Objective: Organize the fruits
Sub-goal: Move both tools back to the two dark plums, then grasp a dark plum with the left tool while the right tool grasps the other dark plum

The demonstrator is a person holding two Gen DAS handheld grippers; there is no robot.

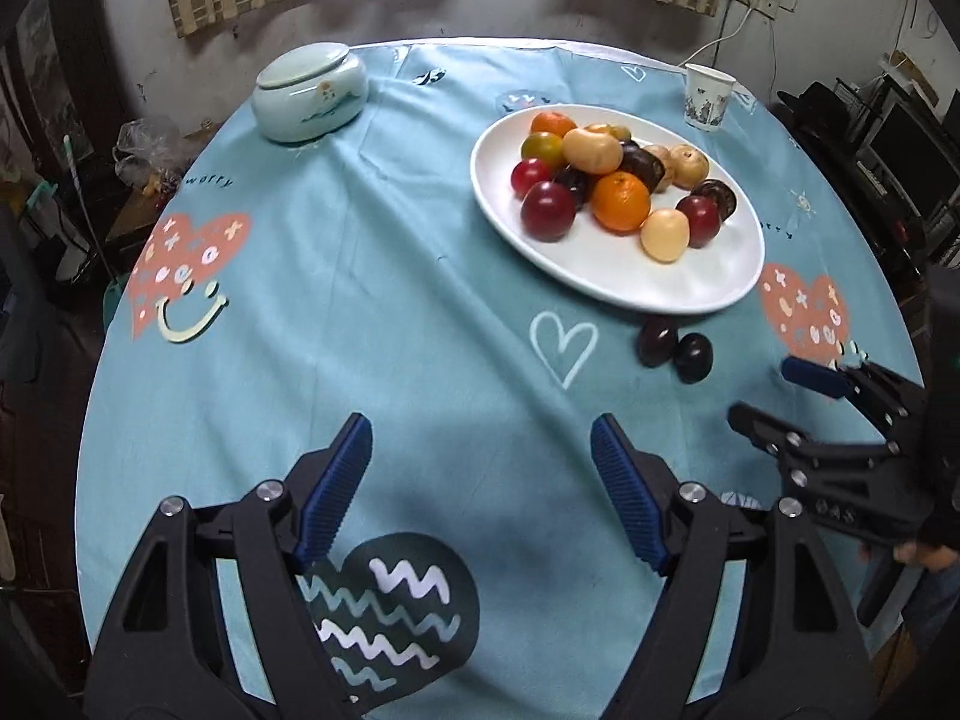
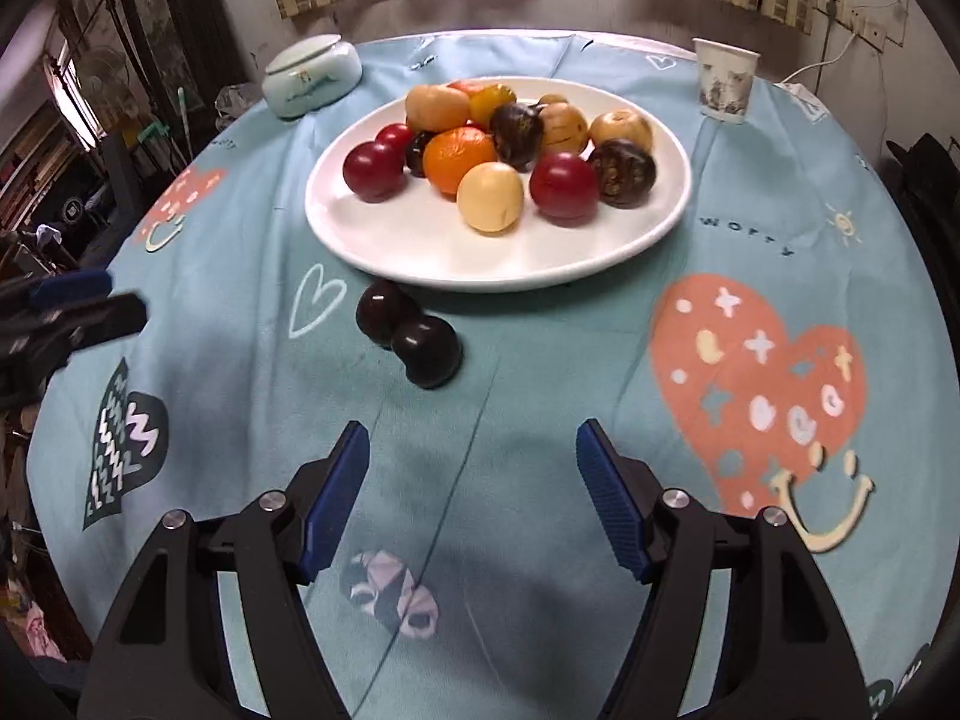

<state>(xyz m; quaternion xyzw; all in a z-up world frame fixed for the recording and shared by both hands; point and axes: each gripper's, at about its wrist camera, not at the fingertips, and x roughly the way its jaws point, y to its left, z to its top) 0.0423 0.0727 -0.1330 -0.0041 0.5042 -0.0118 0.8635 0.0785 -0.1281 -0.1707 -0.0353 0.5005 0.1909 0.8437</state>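
A white plate point(image 1: 678, 285) point(image 2: 420, 252) holds several fruits: oranges point(image 1: 621, 201) point(image 2: 459, 159), red plums point(image 1: 547, 211) point(image 2: 564, 185), dark plums and pale yellow fruits point(image 1: 665, 234) point(image 2: 490, 197). Two dark plums point(image 1: 675, 349) point(image 2: 411, 336) lie touching on the blue cloth just in front of the plate. My left gripper point(image 1: 480, 468) is open and empty above the cloth, to the left of the two plums. My right gripper point(image 2: 471, 474) is open and empty, a little short of them; it also shows in the left wrist view point(image 1: 774, 390).
A round table with a light blue printed cloth point(image 1: 390, 276) point(image 2: 600, 360). A lidded ceramic jar point(image 1: 309, 90) point(image 2: 312, 78) stands at the far left. A paper cup point(image 1: 708, 96) point(image 2: 725, 87) stands at the far right. Cluttered furniture surrounds the table.
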